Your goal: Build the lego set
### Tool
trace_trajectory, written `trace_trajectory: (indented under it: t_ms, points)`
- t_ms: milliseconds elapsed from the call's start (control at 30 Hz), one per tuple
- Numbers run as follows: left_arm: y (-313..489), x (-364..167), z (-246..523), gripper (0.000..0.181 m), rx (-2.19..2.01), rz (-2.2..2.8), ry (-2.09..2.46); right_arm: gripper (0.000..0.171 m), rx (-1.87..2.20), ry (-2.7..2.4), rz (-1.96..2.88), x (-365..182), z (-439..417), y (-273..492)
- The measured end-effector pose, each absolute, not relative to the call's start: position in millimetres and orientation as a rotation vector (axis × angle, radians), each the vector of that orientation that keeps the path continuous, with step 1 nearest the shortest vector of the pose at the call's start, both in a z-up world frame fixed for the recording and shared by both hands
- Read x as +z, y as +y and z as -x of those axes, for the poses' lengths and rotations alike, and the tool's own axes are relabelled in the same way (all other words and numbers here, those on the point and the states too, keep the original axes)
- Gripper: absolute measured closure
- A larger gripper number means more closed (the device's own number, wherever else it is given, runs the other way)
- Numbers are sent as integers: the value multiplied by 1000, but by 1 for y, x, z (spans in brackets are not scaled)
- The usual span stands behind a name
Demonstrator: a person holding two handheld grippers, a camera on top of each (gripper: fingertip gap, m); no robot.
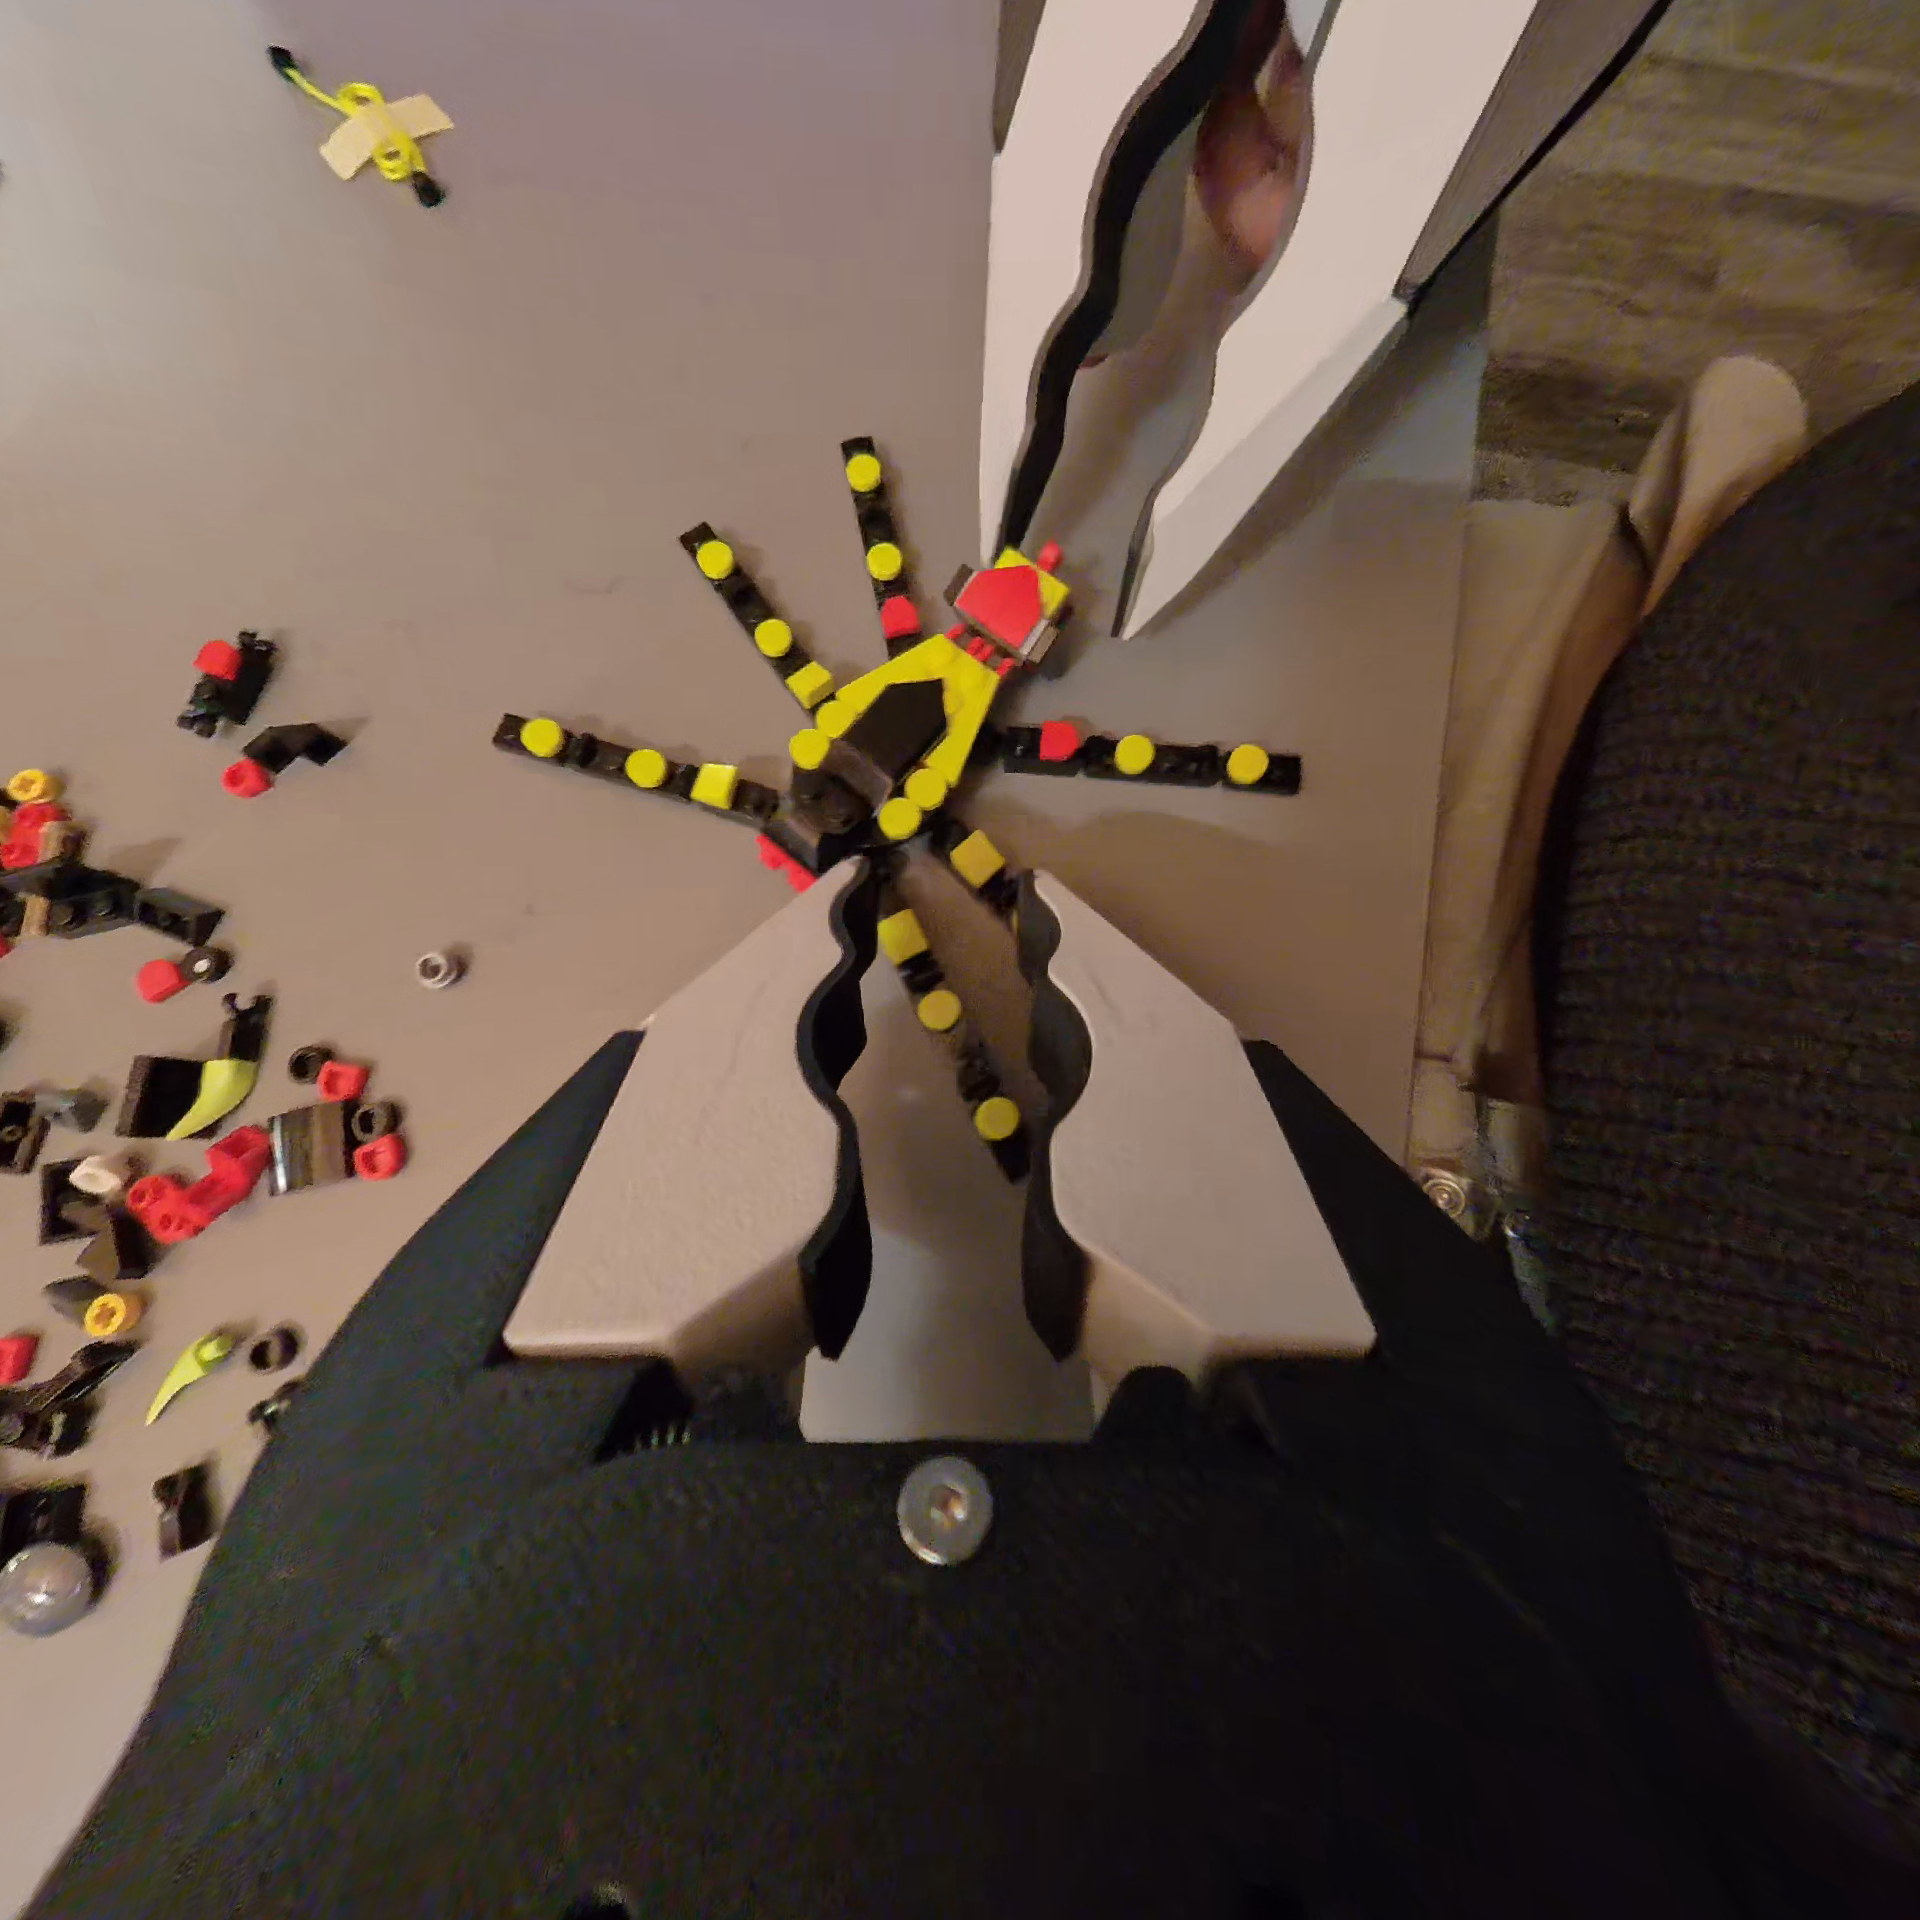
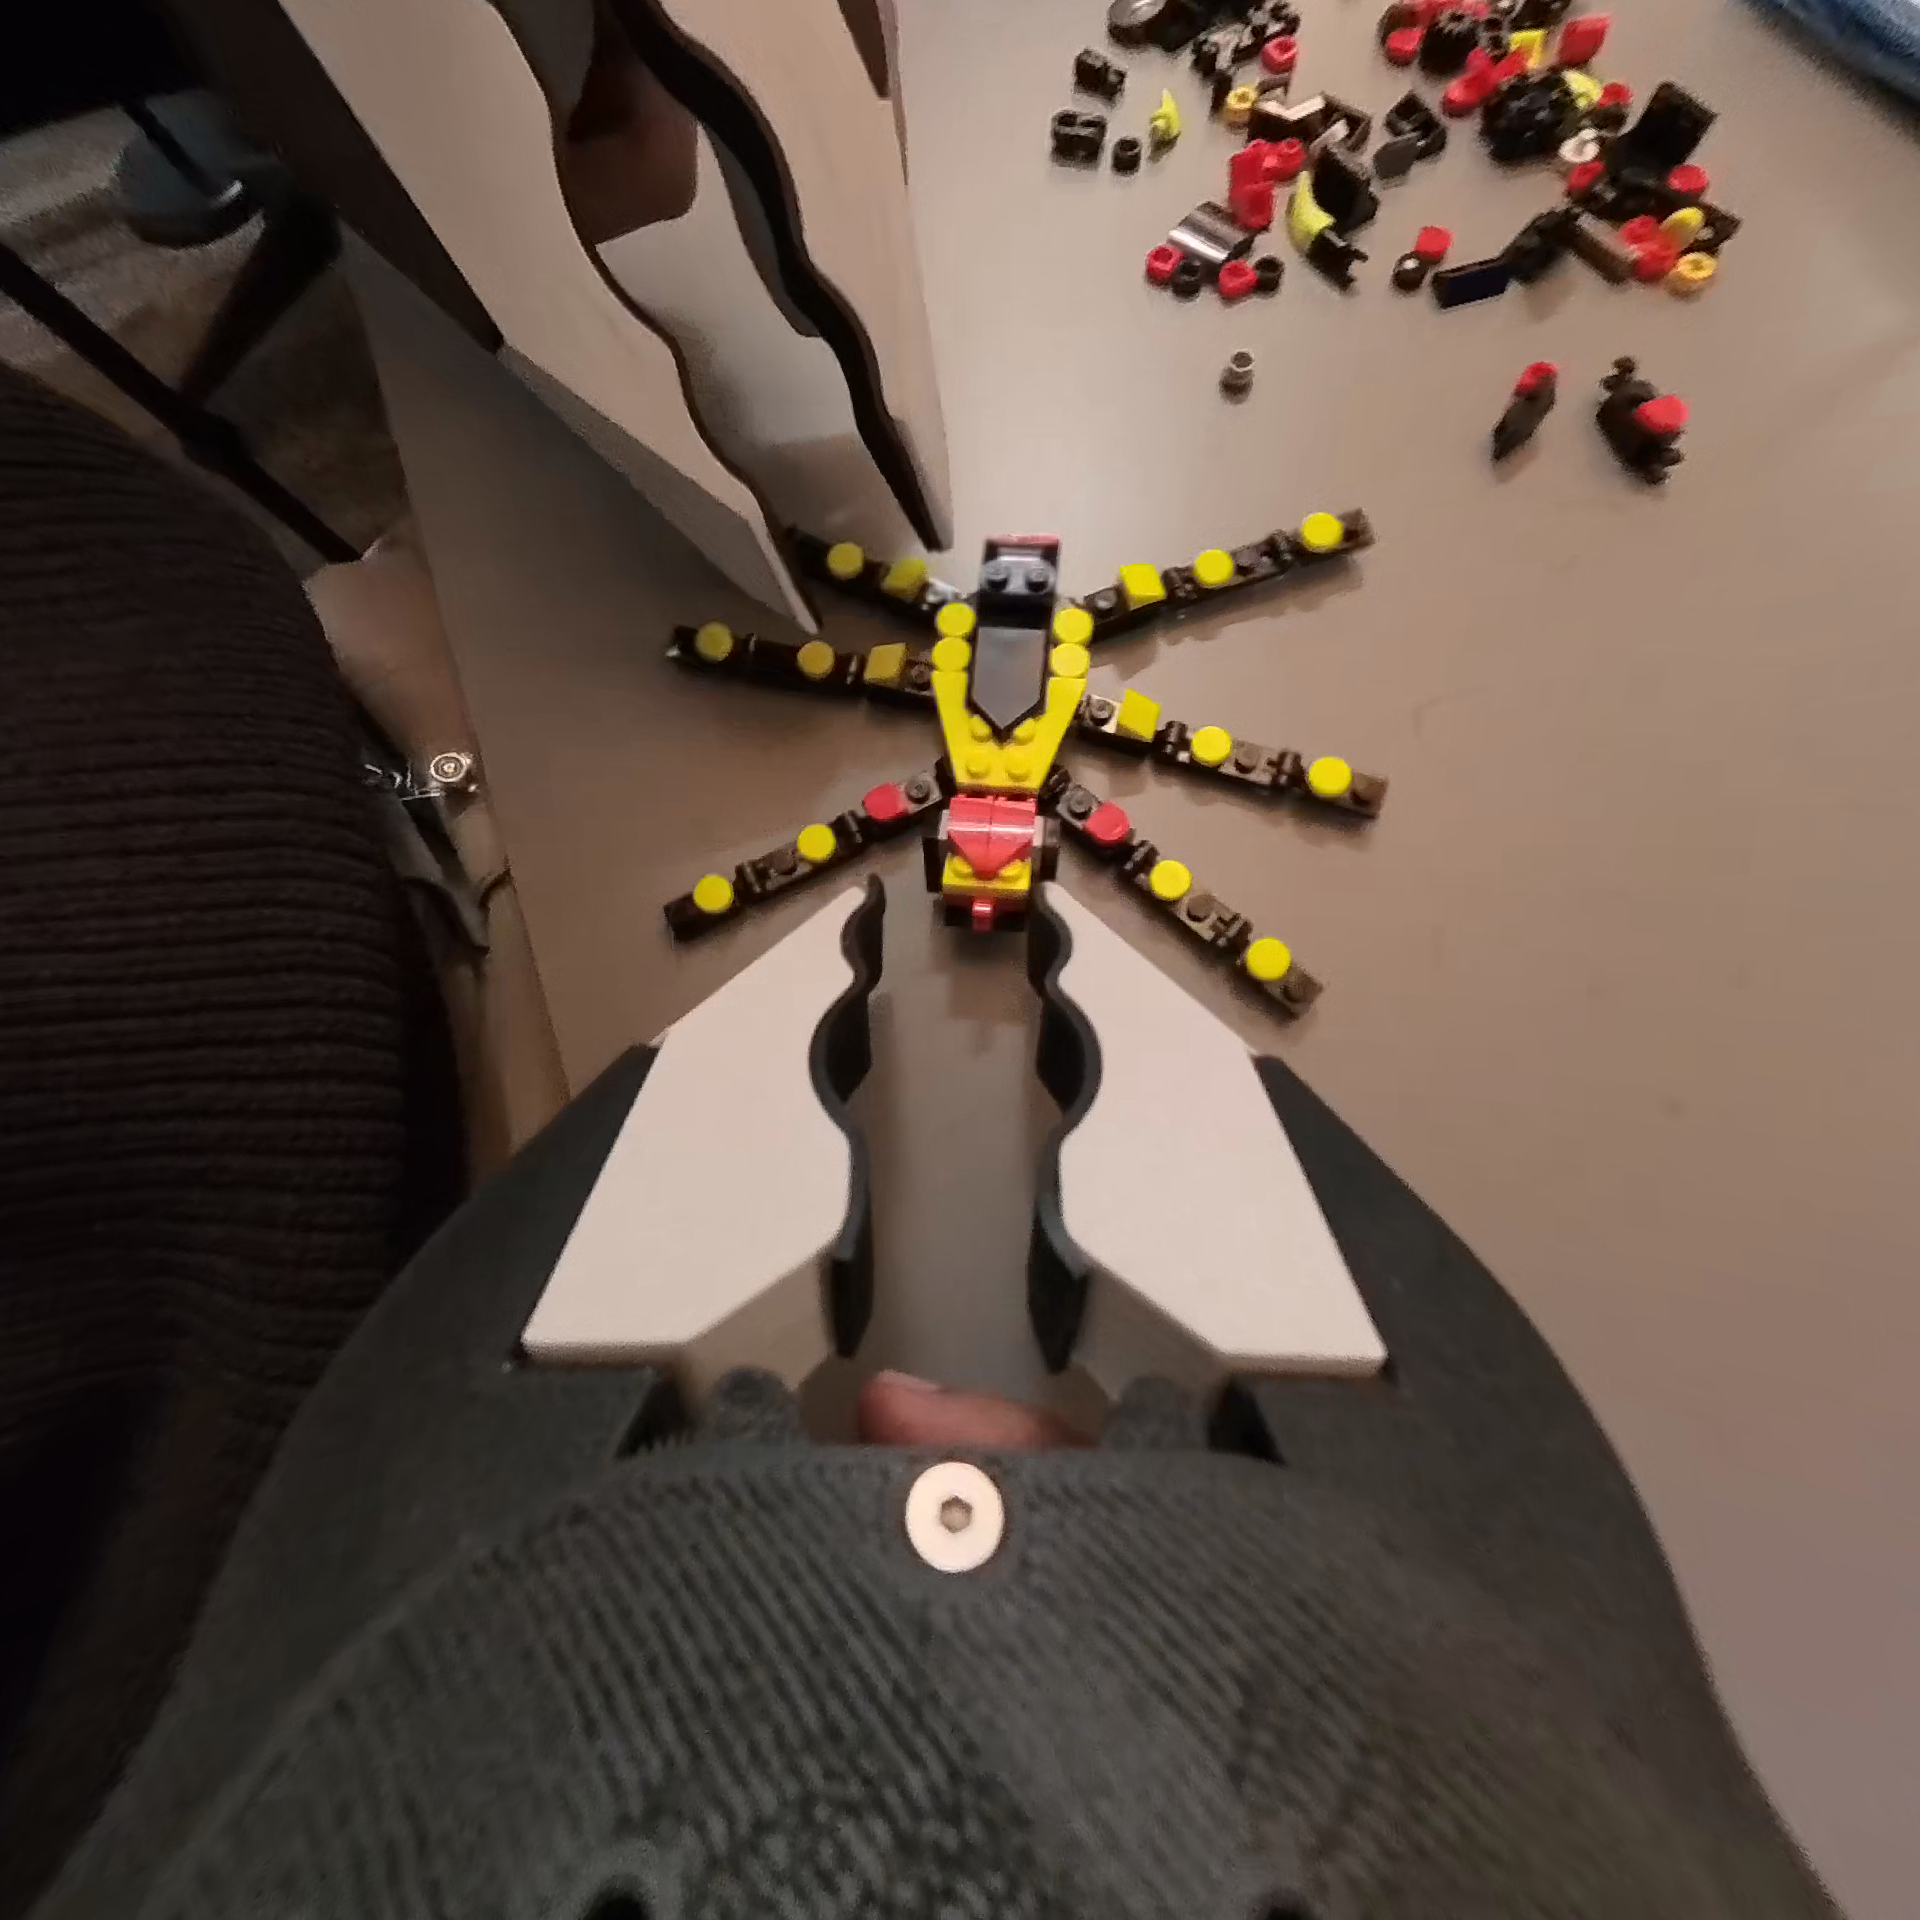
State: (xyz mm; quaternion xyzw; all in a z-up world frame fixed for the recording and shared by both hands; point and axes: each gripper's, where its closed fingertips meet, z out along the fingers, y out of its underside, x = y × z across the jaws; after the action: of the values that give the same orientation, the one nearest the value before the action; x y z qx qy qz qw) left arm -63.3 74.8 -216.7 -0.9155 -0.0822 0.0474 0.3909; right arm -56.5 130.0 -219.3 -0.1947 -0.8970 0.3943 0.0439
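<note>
The spider [image 2: 997, 727] lies flat on the bench [image 2: 1558, 1143], near the edge closest to the person, with legs spread to both sides. The loose parts [image 2: 1455, 156] lie well apart from it, far right in the right wrist view and to the left in the left wrist view. The right tool [image 2: 956, 914] sits at the head end of the spider; its jaws stand at moderate width, holding nothing, with the red-and-yellow head [image 2: 987, 857] just ahead of the gap. The left tool [image 1: 940, 883] sits at the opposite, black end; its jaws are likewise apart and empty, and they straddle one rear leg [image 1: 951, 1023] without visibly clamping it. Whether either fingertip touches the model cannot be determined. Judgement: the body, head and legs appear assembled, so the build is well advanced; the step in hand looks like bracing or adjusting the model from both ends before a further part is added. The next move calls for one tool to close lightly on the body to steady it, while the other travels to the parts, selects a piece such as a claw [image 1: 223, 1081], and presses it on. Risk: the thin legs may detach or swing if a fingertip bears on them.
</note>
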Motion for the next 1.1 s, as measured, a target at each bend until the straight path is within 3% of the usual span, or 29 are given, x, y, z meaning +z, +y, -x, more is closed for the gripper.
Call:
trace_trajectory:
  t_ms: [400, 1100]
  points:
    - [77, -229, 65, 159, 196, 2392, -231, 144, 1276, -2798, 474, -213, 28, 111]
    - [42, -216, 71, 159, 144, 2397, -300, 145, 1142, -2582, 657, -218, 89, 156]
